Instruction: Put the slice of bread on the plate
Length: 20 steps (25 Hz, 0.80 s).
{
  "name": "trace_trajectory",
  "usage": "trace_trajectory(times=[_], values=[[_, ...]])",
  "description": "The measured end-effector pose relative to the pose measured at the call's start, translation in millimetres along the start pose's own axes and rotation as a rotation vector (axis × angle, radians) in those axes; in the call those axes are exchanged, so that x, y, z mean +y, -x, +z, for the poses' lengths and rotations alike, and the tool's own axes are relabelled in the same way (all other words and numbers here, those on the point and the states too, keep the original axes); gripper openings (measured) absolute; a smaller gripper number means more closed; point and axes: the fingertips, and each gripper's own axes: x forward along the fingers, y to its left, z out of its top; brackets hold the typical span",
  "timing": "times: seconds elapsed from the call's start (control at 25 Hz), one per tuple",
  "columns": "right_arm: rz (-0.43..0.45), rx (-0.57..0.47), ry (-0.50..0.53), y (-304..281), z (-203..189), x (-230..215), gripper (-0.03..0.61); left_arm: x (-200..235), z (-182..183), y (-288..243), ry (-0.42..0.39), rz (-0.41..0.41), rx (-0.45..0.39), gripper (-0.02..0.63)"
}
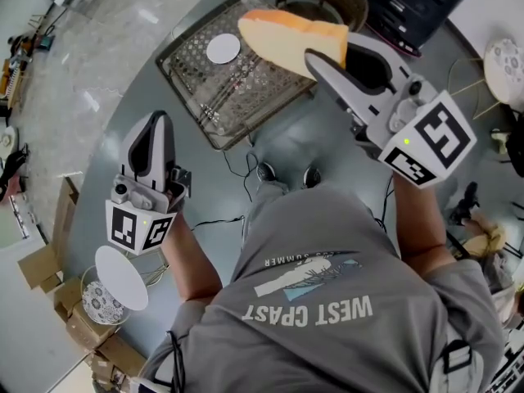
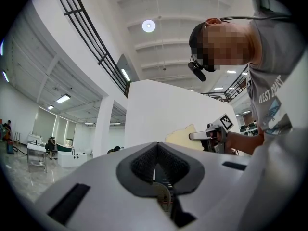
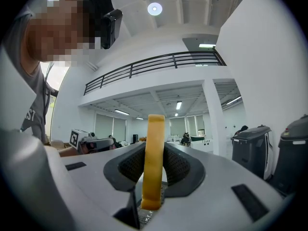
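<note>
Wire-mesh tray point(image 1: 246, 97) lies below both grippers. Right gripper point(image 1: 327, 53) clamps the slice of bread point(image 1: 291, 38) on edge, in the air above the tray's far side, while the left gripper point(image 1: 154, 125) is closed on nothing. Inside the tray sits a small white plate point(image 1: 223, 48).

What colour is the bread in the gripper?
Pale yellow with an orange-brown crust. The slice of bread shows best in the head view.

A grey short-sleeved T-shirt point(image 1: 352, 301) with white lettering is worn, and the left gripper point(image 1: 154, 121) and the right gripper point(image 1: 340, 54) are white-shelled, lined with dark textured pads point(image 3: 179, 167) inside the claw and backed by black-and-white marker cubes point(image 1: 430, 142) behind it.
</note>
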Motion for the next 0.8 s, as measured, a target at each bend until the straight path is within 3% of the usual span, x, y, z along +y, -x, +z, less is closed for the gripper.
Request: trace_trajectory(times=[0.8], values=[[-0.119, -0.003, 0.033, -96.5, 7.9, 15.3, 0.091, 114.0, -2.2, 4.5, 0.018, -0.121, -0.033, 0.008]])
